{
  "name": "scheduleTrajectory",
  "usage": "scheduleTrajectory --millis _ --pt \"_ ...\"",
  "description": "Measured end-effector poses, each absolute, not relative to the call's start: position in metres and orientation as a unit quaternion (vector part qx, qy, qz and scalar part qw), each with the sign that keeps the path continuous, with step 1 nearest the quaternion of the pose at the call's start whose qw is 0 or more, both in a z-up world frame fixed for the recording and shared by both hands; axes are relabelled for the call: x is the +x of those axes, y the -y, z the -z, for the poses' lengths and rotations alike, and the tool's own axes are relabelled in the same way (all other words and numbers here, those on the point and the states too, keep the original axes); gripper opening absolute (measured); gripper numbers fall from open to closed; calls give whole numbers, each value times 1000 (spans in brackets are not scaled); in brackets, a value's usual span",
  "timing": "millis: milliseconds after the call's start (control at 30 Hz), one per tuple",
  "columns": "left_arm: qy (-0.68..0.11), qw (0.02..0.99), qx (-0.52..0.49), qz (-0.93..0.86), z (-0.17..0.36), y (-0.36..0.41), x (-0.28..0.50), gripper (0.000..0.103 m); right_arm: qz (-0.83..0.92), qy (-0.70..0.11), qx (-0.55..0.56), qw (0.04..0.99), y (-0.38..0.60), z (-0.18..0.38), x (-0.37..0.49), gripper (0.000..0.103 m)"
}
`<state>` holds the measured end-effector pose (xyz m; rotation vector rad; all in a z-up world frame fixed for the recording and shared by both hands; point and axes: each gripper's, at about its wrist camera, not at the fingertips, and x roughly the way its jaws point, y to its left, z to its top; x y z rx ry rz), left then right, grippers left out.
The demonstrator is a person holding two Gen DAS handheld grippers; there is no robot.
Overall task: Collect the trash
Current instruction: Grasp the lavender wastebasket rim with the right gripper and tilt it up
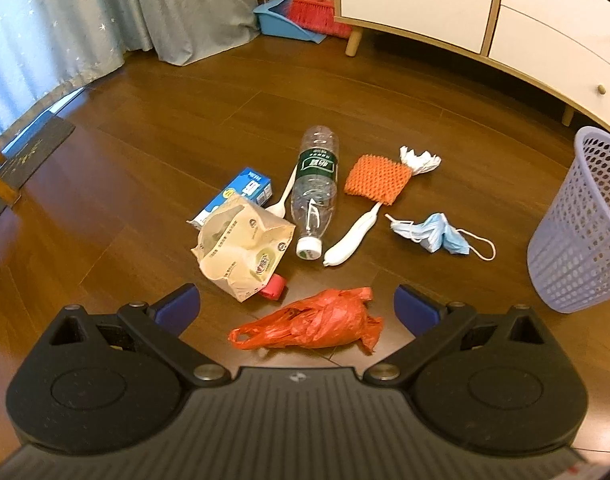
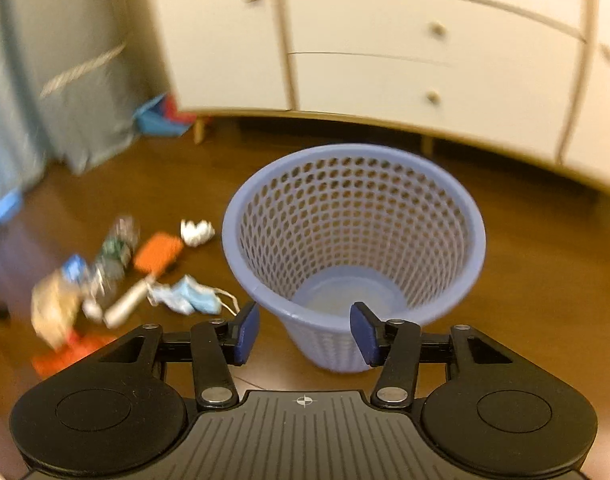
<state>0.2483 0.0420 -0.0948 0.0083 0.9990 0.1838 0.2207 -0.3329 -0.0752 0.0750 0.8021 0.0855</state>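
Trash lies scattered on the wooden floor. My left gripper [image 1: 297, 308] hangs open just above a crumpled red plastic bag [image 1: 313, 326]. Beyond it lie a beige paper bag [image 1: 241, 248], a clear plastic bottle [image 1: 315, 190], a blue carton [image 1: 241, 192], a white spoon [image 1: 283, 198], an orange net sponge [image 1: 377, 178] on a white handle [image 1: 351, 240], crumpled white paper [image 1: 419, 160] and a blue face mask [image 1: 437, 234]. A lavender mesh bin [image 1: 581, 224] stands at the right. My right gripper [image 2: 305, 332] is open with nothing in it, facing the near wall of the empty bin [image 2: 353, 240]. The right wrist view is blurred.
A white dresser [image 1: 505, 20] on wooden legs runs along the far right. A red broom [image 1: 315, 8] and blue dustpan [image 1: 281, 20] stand in the far corner. Grey curtains [image 1: 85, 20] hang at the left, with a dark mat [image 1: 29, 156] below.
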Motion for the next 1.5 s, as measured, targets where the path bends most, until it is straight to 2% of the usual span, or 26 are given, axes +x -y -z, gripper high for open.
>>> scheduleTrajectory --millis 67,167,233,433,500,633,733,933,1100,1500 --pt "-479 873 2 -89 95 -43 248 102 -37 -394 35 918 336 73 219 47" --pt "-477 874 4 -90 95 -43 249 102 -9 -395 122 910 354 81 218 47" --pt "-477 874 5 -92 97 -43 249 102 1 -401 140 905 362 83 217 47" --pt "-484 869 3 -97 105 -48 252 102 -71 -397 2 915 342 79 224 45" --pt "-485 869 3 -97 107 -49 252 102 -96 -394 -33 913 336 80 229 42" --pt "-487 868 2 -98 109 -50 254 102 -127 -398 -41 908 342 81 237 38" --pt "-490 866 3 -99 115 -51 256 102 -136 -401 17 906 357 83 242 38" --pt "-492 865 5 -96 121 -49 258 102 -196 -418 -175 870 323 90 250 36" --pt "-497 863 12 -94 128 -48 259 102 -224 -410 -238 851 307 101 256 21" --pt "-503 860 17 -87 139 -51 257 102 -228 -374 -354 826 293 132 250 14"
